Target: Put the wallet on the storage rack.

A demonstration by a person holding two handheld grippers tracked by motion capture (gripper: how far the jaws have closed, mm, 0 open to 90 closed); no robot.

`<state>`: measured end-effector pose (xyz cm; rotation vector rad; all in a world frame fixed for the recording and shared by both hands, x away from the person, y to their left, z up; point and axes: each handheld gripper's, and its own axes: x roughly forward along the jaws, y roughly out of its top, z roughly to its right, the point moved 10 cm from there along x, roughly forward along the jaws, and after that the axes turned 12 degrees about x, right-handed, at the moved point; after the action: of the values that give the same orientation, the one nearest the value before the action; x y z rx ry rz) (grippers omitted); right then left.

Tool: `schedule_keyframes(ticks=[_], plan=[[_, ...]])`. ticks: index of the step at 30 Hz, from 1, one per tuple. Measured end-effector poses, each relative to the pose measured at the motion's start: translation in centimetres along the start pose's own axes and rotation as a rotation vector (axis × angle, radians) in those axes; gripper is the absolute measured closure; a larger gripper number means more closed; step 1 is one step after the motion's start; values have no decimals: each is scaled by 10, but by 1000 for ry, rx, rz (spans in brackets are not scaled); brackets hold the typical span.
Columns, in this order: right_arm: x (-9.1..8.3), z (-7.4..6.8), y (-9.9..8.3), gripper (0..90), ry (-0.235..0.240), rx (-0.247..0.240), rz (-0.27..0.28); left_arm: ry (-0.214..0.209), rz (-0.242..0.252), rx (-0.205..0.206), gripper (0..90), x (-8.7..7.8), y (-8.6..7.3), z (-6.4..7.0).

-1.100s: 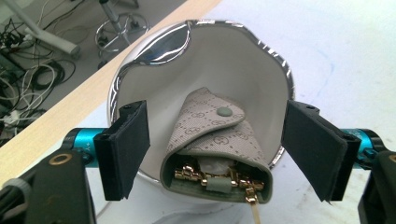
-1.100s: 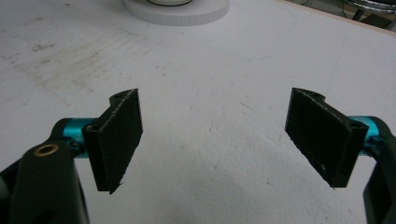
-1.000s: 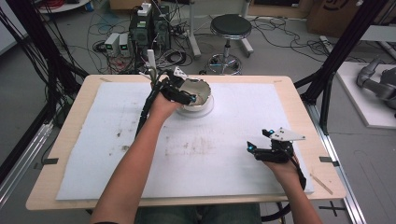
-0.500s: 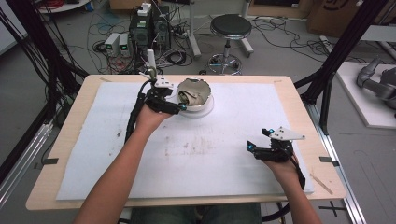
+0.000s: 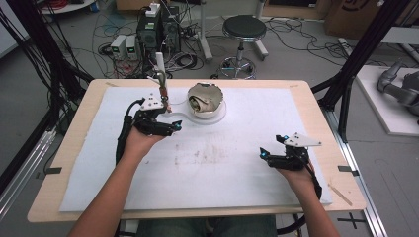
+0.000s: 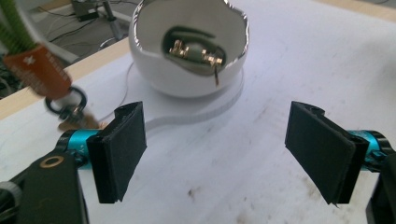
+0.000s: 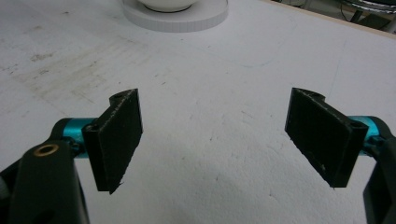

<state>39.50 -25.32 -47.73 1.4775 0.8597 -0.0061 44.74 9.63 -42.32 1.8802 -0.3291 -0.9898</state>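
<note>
— Where are my grippers now?

— I see my left gripper above the white mat, just short of the bowl. In the left gripper view its jaws stand wide apart with nothing between them, only bare mat.

— And the other one?

— My right gripper sits well apart from it, low over the near right part of the mat. Its jaws are spread just as wide, empty.

— What about the bowl?

— It's a white bowl with a shiny, uneven rim, resting on a flat white base at the far middle of the mat. Inside I see a dark green item with gold-coloured metal parts; I cannot tell what it is.

— Anything beside it?

— An orange tag on a ring hangs near my left jaw, left of the bowl. The wooden table frames the mat.
</note>
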Motion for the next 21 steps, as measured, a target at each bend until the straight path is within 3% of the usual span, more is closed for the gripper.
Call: schedule_keyframes(ticks=[7,10,21], plan=[[1,0,1,193,0,5,1,5,31,-40,204,-18,-24,5],[-2,1,3,193,1,13,16,17,30,-37,204,-25,-32,7],[-6,7,6,193,-1,32,29,25,70,-54,200,-40,-49,8]])
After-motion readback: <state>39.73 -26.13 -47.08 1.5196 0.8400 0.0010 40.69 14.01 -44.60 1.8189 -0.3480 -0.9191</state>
